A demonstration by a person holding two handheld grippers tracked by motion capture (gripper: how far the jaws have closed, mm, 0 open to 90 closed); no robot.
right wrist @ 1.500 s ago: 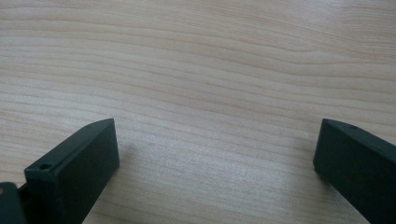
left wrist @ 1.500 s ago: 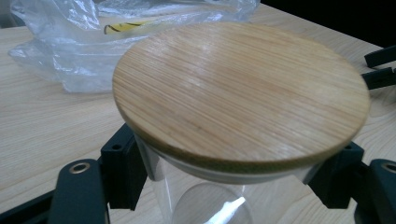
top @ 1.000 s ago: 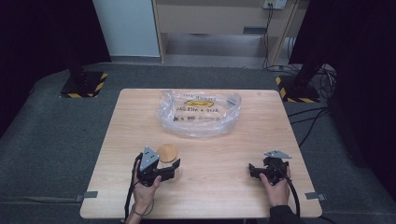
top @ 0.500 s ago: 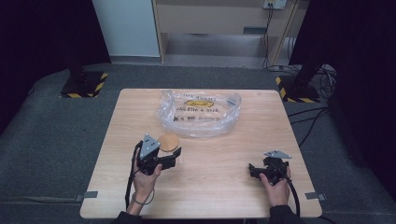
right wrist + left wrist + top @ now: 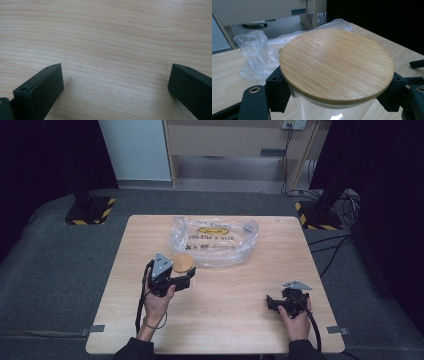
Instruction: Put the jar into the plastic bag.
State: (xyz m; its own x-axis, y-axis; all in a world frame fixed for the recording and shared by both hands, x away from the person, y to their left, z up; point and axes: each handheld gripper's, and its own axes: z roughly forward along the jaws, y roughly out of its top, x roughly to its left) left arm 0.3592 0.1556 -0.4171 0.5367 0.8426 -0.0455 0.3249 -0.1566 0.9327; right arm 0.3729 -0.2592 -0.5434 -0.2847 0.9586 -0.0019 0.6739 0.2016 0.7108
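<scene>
A clear glass jar with a round bamboo lid hangs a little above the wooden table, left of centre. My left gripper is shut on it. In the left gripper view the lid spreads wide, and both black jaws press on the glass just under its rim, my left gripper level. My right gripper rests near the table's front right, pointing left. In the right gripper view my right gripper stands open over bare wood, with nothing between its jaws.
A crumpled clear plastic bag with yellow and black print lies at the back middle of the table, just beyond the jar; it also rises behind the lid as the bag. Dark floor surrounds the table, with stand bases at the back corners.
My left gripper has risen and moved away from the person toward the bag, carrying the jar. The right gripper has stayed put.
</scene>
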